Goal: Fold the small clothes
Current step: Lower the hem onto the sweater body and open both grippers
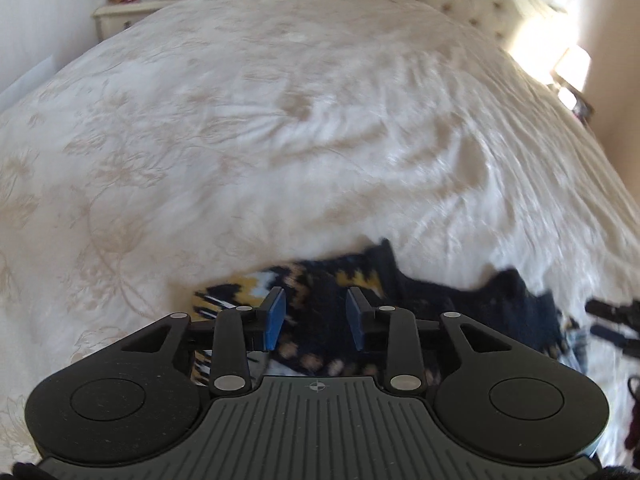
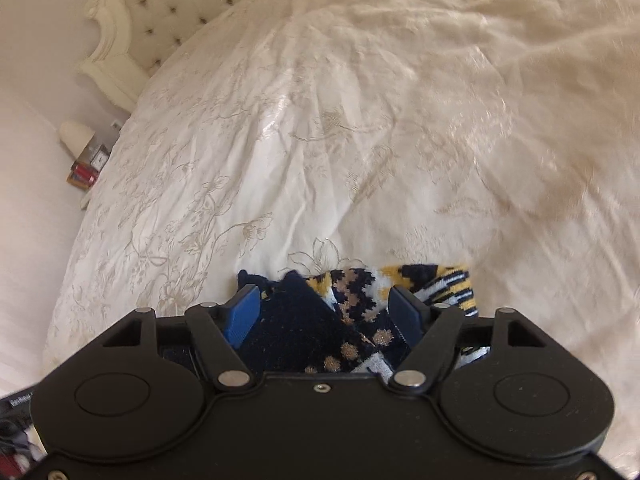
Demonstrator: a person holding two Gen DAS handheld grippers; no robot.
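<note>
A small dark navy garment with yellow, white and beige pattern [image 1: 328, 296] lies bunched on the white bedspread. In the left wrist view my left gripper [image 1: 315, 312] hovers right over it, blue pads apart, nothing pinched. The other gripper [image 1: 612, 324] shows as a dark shape at the right edge. In the right wrist view the same garment [image 2: 360, 300] lies under and between the open fingers of my right gripper [image 2: 326, 316]; the jaws stand wide with the cloth loose between them. Part of the garment is hidden under both gripper bodies.
The cream floral bedspread [image 1: 280, 140] stretches wide ahead. A tufted headboard [image 2: 168, 12] stands at the bed's end. A nightstand [image 1: 128, 8] holds a clock and books. A bedside lamp [image 1: 572, 64] glows at the right. Dark clutter [image 2: 12, 432] lies low at the left.
</note>
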